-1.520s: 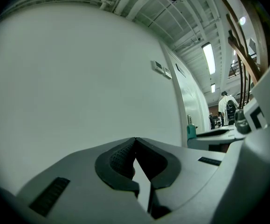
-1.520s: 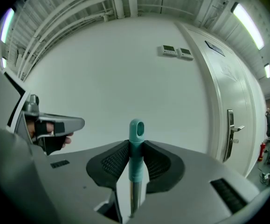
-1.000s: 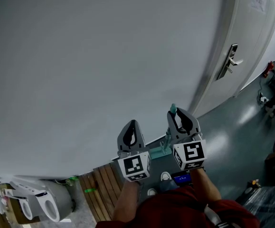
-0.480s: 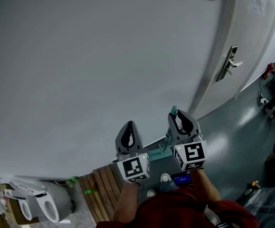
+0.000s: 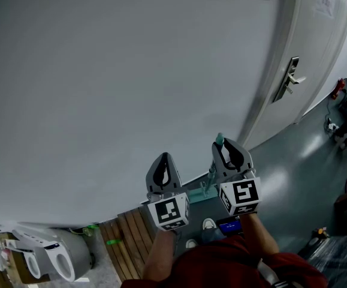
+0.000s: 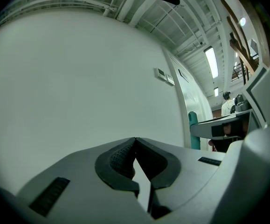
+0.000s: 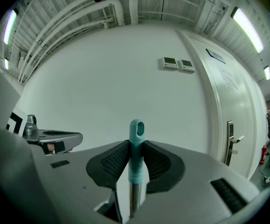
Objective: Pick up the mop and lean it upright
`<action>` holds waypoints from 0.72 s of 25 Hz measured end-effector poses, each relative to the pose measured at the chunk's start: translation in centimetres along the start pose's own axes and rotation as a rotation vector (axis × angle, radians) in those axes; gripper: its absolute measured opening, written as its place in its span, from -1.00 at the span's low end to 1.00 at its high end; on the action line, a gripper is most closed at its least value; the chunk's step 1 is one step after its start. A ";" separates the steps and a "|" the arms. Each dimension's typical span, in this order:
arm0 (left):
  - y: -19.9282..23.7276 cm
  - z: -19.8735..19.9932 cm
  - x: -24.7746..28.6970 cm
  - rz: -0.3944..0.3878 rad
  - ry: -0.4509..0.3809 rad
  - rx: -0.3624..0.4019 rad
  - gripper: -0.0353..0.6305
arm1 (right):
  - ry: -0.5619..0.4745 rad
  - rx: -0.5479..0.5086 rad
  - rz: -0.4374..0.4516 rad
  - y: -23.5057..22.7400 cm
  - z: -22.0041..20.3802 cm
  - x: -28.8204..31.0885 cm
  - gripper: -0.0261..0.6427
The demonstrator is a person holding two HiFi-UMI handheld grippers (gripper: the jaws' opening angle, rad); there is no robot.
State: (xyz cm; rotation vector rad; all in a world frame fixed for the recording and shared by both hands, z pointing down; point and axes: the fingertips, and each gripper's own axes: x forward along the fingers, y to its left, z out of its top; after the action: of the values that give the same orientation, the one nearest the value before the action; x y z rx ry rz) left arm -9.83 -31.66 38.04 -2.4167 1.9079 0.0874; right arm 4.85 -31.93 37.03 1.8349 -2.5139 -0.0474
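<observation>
**Right gripper** [image 7: 135, 158], nearest the viewer: closed on the mop [image 7: 136, 130] just under its teal cap. The handle's long axis runs vertically through the jaws, and its lower end drops toward the foot of the wall [image 5: 131, 71]. **Left gripper** [image 6: 135, 143], alongside and equally short of the wall: jaws together, nothing between them. The wall stands straight ahead of both grippers. Judgement: the mop is already upright, so the lean turns on tipping the cap forward onto the wall, and the right gripper alone is placed to do it.
</observation>
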 end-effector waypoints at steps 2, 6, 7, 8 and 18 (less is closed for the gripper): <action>0.0 0.1 -0.1 -0.002 0.000 -0.001 -0.85 | 0.007 0.000 0.000 0.0 -0.5 0.1 -0.60; -0.1 0.1 0.0 -0.003 -0.003 0.007 -0.85 | 0.042 0.002 0.008 -0.1 -2.9 0.5 -0.60; -0.1 0.1 0.0 0.000 -0.003 0.009 -0.85 | 0.053 0.000 0.010 0.0 -3.7 0.5 -0.60; -0.1 0.1 0.0 0.003 -0.004 0.009 -0.85 | 0.065 -0.003 0.012 0.0 -4.6 0.6 -0.60; -0.3 -0.3 0.1 0.001 0.005 0.014 -0.85 | 0.228 0.022 -0.024 -0.7 -13.6 0.6 -0.60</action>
State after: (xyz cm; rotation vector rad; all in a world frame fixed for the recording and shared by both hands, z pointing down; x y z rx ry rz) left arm -9.53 -31.68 38.30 -2.4086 1.9057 0.0684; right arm 5.91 -32.84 50.56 1.7658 -2.3459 0.1791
